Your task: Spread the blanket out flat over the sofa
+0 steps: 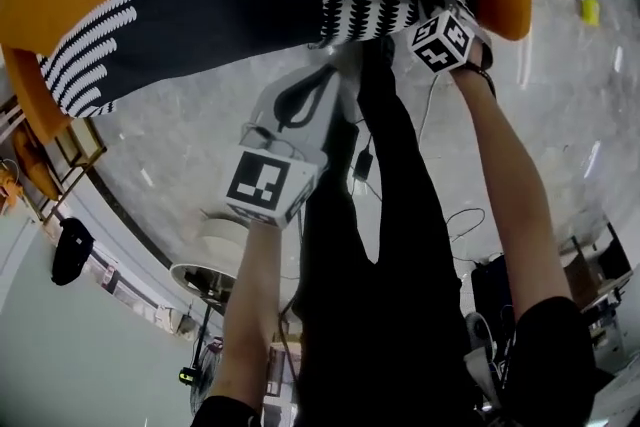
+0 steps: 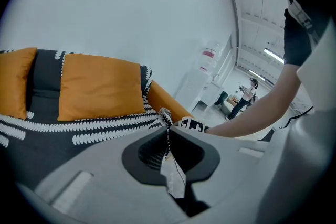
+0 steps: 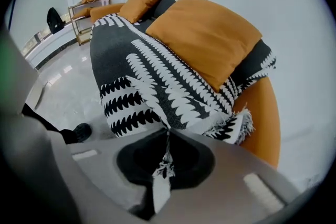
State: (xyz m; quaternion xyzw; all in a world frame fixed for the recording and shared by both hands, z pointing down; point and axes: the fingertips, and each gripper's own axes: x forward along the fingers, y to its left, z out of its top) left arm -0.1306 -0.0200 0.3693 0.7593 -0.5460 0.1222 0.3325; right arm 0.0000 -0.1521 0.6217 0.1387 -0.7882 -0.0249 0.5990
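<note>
1. The jaws of the left gripper [image 2: 167, 136] are pressed together on a thin strip of the blanket [image 3: 157, 71]. The jaws of the right gripper [image 3: 168, 136] pinch its fringed edge the same way.
2. The blanket, black with white leaf rows, lies over the seat and back of the orange sofa [image 3: 262, 118], filling the upper middle of the right gripper view. Its front edge hangs toward the floor [image 1: 200, 145]. Two orange cushions [image 3: 205, 34] appear to rest on it.
3. It looks light, soft and limp, so it will probably sag between the two holds and fold on itself. Holds at the corners, well apart along one edge, should keep it taut. The fringe looks a weak hold that may slip out, and the cushions may pin the cloth.
4. The floor is glossy grey stone with cables [image 1: 460, 225] at lower right of the head view. A plain white wall [image 2: 131, 8] stands behind the sofa, and a rack [image 3: 81, 23] is at upper left of the right gripper view.
</note>
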